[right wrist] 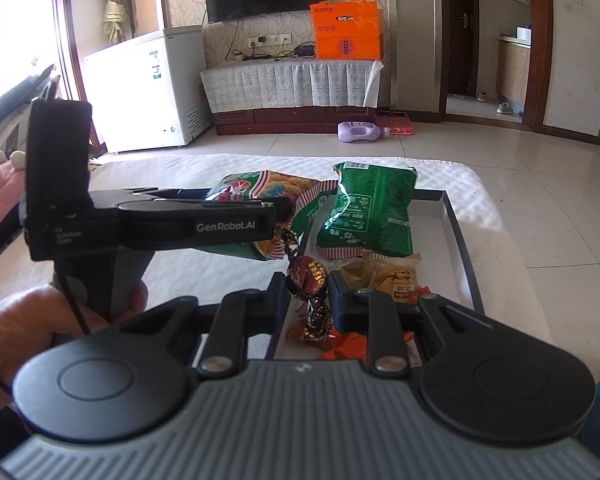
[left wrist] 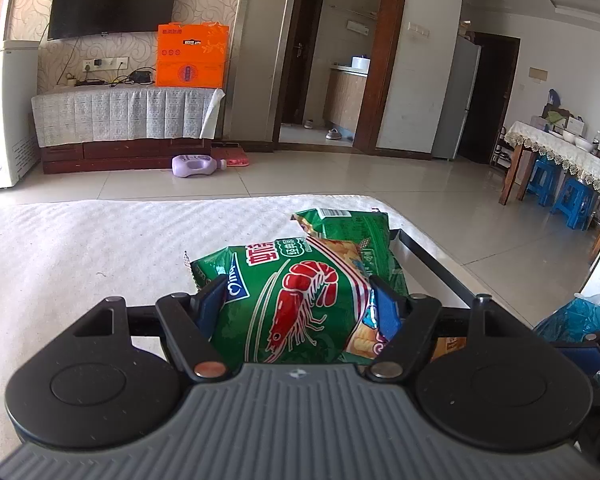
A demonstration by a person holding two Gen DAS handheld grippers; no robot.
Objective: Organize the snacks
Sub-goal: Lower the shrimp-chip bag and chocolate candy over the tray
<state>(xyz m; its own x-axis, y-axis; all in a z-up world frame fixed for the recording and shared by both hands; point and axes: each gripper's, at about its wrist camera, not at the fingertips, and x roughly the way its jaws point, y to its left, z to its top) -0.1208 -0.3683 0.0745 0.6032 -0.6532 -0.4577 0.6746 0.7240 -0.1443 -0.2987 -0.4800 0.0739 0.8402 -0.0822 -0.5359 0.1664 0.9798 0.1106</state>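
Note:
My left gripper [left wrist: 298, 286] is shut on a green shrimp-cracker bag [left wrist: 300, 304], its blue pads pressing both sides. In the right wrist view this bag [right wrist: 268, 184] hangs above the white table cover, just left of the tray, with the left gripper [right wrist: 278, 210] seen side-on. My right gripper [right wrist: 307, 280] is shut on a brown foil-wrapped candy [right wrist: 306, 276], over the near left part of the dark-rimmed tray [right wrist: 460, 240]. A second green bag [right wrist: 368, 212] lies in the tray, face down. A yellow pastry packet [right wrist: 392, 276] and orange wrappers [right wrist: 348, 348] lie nearer to me.
A white textured cover [left wrist: 80, 260] spreads over the table to its far edge. A blue plastic bag [left wrist: 572, 320] sits at the right. A person's hand [right wrist: 40, 328] holds the left gripper's handle. A pink plush thing [right wrist: 0, 184] lies far left.

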